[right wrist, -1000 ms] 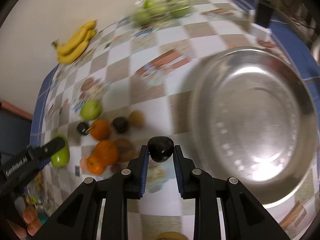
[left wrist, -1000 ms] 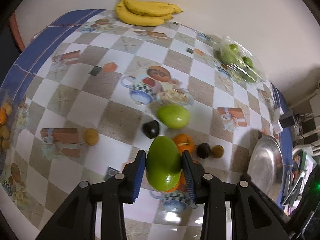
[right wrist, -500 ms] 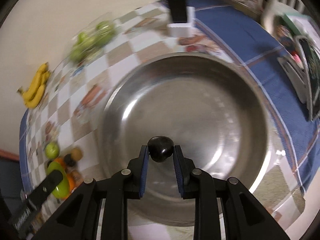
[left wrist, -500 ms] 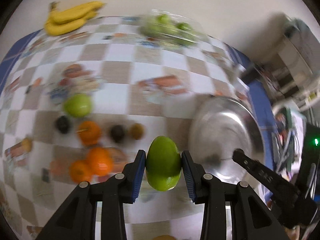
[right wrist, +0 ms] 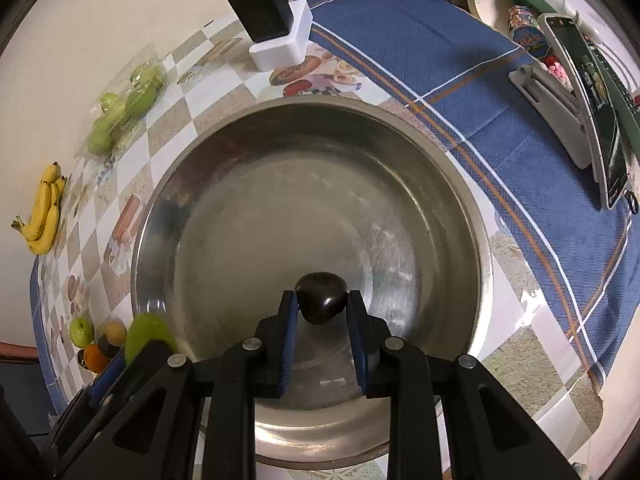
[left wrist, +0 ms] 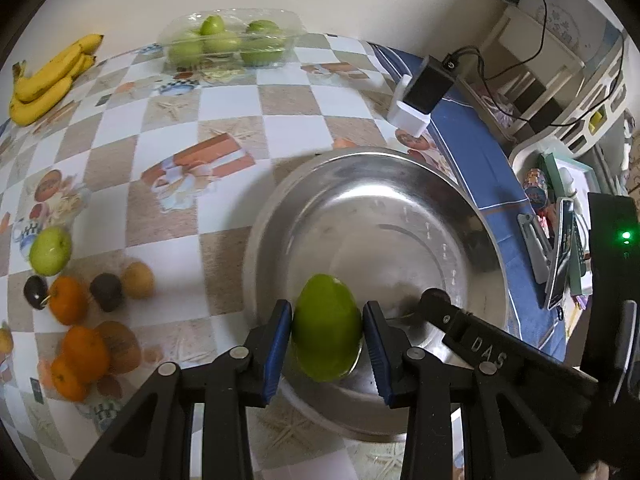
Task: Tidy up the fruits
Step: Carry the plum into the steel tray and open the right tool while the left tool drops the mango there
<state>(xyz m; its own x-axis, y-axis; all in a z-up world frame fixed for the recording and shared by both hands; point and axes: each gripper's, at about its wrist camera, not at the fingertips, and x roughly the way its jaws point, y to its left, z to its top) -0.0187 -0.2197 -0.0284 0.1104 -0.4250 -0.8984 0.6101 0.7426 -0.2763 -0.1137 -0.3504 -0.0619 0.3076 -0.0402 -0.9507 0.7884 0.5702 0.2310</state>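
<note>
While both fruits hang over the wide, shallow stainless-steel bowl (right wrist: 476, 240), which sits near the table's blue-bordered right edge, the sensible way to finish this step is to bring each gripper low toward the bowl's bare floor before letting go, so that neither fruit drops onto the metal and rolls or bruises. The left gripper (left wrist: 327, 338) is clamped on the large oval green mango-like fruit (left wrist: 327, 328), its blue pads pressing both flanks, and it hangs above the bowl's near-left rim; it should probably carry further inward before release. The right gripper (right wrist: 321, 312) pinches the small glossy dark round fruit (right wrist: 321, 298) between its pad tips, over the near part of the bowl's floor. Both grippers point steeply downward and stand close side by side, so releasing one at a time would likely keep them from knocking together. Loose oranges (left wrist: 86, 354), a green apple (left wrist: 51, 250) and small dark fruits wait toward the table's left edge.
</note>
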